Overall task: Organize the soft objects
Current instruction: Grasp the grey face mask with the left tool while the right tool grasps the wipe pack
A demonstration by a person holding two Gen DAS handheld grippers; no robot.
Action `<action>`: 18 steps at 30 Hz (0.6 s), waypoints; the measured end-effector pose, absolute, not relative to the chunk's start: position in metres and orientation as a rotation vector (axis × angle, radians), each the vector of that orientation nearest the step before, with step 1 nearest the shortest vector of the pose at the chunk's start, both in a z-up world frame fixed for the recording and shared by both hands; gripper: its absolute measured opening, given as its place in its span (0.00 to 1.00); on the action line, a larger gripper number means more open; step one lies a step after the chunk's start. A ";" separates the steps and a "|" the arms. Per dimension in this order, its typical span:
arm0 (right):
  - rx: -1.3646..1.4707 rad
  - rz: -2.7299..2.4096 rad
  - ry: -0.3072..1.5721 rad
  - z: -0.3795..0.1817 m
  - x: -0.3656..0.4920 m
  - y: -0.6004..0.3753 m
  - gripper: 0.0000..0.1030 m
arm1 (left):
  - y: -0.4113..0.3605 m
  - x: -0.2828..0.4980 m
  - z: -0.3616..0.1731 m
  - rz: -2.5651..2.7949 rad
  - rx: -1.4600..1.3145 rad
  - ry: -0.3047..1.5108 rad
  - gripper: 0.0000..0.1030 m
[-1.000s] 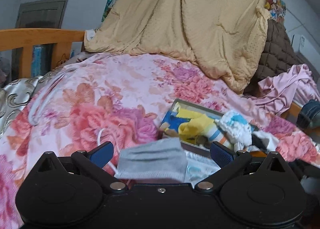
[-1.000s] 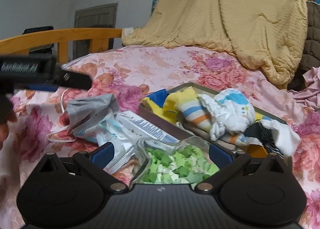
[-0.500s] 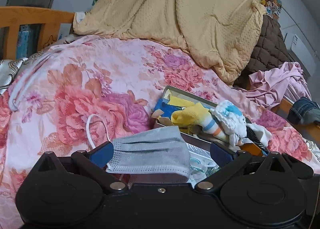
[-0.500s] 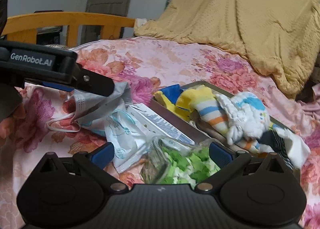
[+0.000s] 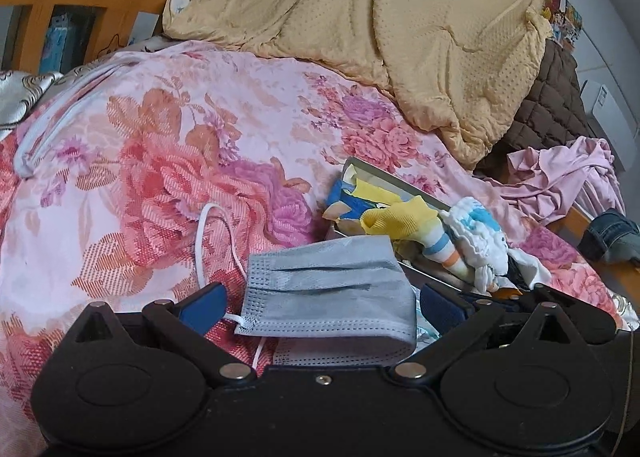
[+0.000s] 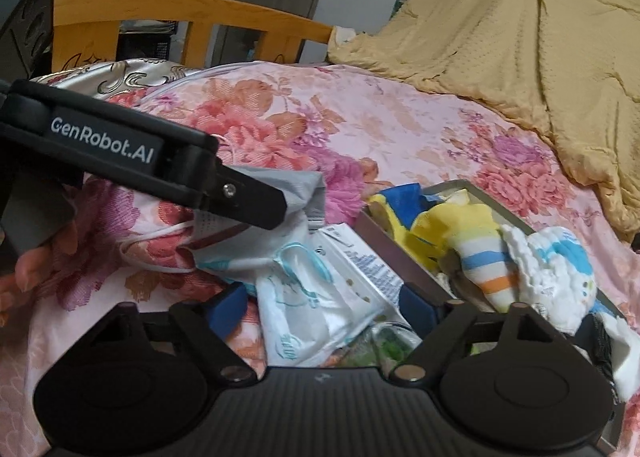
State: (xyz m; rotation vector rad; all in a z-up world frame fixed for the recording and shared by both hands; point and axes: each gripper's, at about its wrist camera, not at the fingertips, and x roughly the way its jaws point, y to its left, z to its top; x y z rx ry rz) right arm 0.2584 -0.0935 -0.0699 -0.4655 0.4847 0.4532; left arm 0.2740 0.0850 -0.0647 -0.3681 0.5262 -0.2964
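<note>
A grey face mask [image 5: 328,293] lies on the floral bedspread [image 5: 160,161], its white ear loop [image 5: 208,233] trailing left. My left gripper [image 5: 324,307] stands open around the mask, pads clear of it. In the right wrist view, the left gripper's finger [image 6: 256,205] reaches over the grey mask [image 6: 308,189]. My right gripper [image 6: 322,305] is closing around a white plastic packet [image 6: 316,297]; its pads do not visibly press it. A grey tin [image 6: 376,233] to the right holds a yellow striped sock [image 6: 460,225] and a white-and-blue sock [image 6: 560,269].
A clear container of green pieces [image 6: 388,345] sits just under my right gripper. A tan quilt [image 5: 400,37] is heaped at the back, with a brown quilt [image 5: 552,105] and pink garment [image 5: 560,177] to the right. The wooden bed rail [image 6: 192,17] runs behind.
My left gripper sank toward the grey mask, which now lies between its fingers. My right gripper swung left from the green-filled container to the white packet, and its jaws narrowed.
</note>
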 end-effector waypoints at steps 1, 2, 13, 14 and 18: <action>-0.472 0.450 0.478 -0.071 0.258 -0.093 0.76 | 0.086 0.274 -0.066 -0.301 -0.375 0.529 0.99; -0.478 0.445 0.469 -0.071 0.257 -0.092 0.71 | 0.086 0.274 -0.067 -0.307 -0.385 0.530 0.99; -0.499 0.462 0.450 -0.075 0.248 -0.088 0.54 | 0.088 0.273 -0.073 -0.313 -0.419 0.541 0.81; -0.497 0.462 0.452 -0.075 0.247 -0.088 0.53 | 0.088 0.273 -0.073 -0.314 -0.422 0.541 0.79; -0.486 0.467 0.455 -0.073 0.247 -0.090 0.50 | 0.090 0.273 -0.074 -0.312 -0.436 0.537 0.68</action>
